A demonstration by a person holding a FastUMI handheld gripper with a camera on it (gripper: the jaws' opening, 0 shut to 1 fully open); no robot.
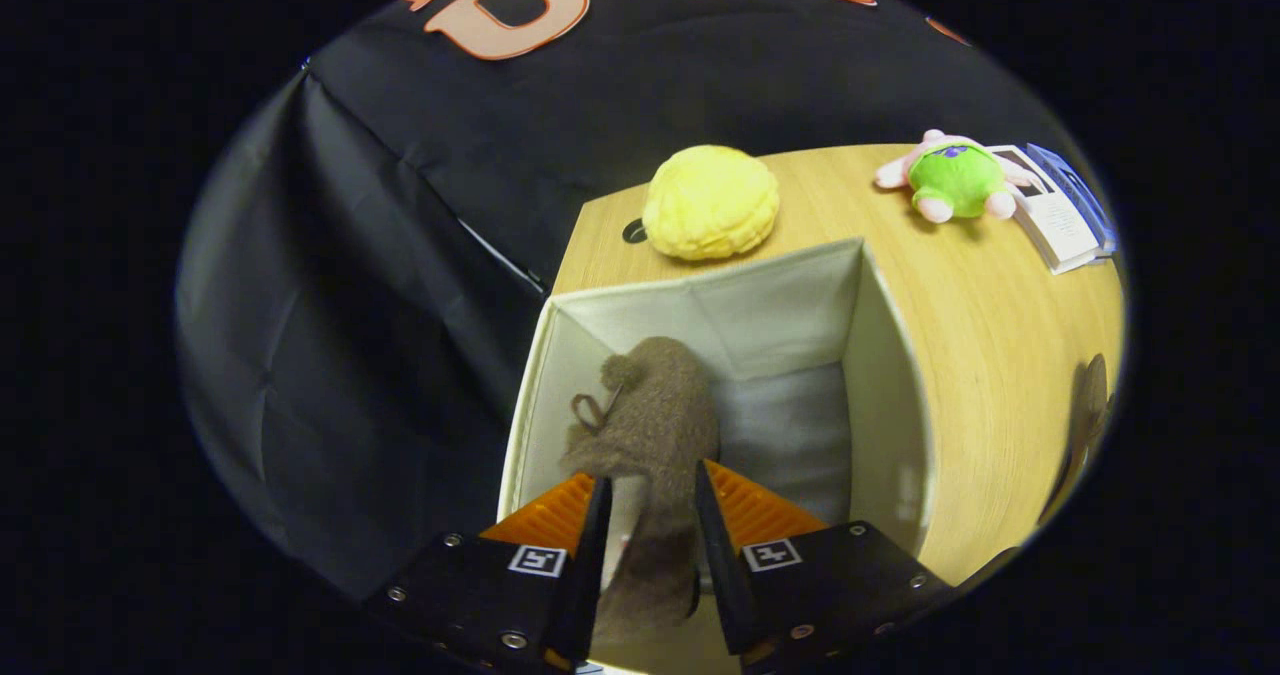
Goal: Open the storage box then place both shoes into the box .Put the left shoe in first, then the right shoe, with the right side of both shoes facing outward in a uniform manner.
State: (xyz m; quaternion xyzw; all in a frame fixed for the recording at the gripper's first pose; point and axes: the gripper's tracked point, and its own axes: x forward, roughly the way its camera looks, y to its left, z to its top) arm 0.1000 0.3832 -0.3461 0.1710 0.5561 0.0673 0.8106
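An open cream fabric storage box (880,355) stands on the wooden table's near left part. A brown fuzzy shoe (650,425) with a small pompom hangs inside the box, toward its left wall. My gripper (650,485) is shut on the shoe, both fingers pressing its sides at the box's mouth. The shoe's lower end is hidden between the fingers. A second brown shoe (1090,405) lies on the table to the right of the box, partly cut off.
Beyond the box a yellow plush ball (710,202) sits by the table's far edge. A green and pink plush toy (955,180) and a booklet (1060,210) lie at the far right. Bare wooden table (990,315) stretches right of the box.
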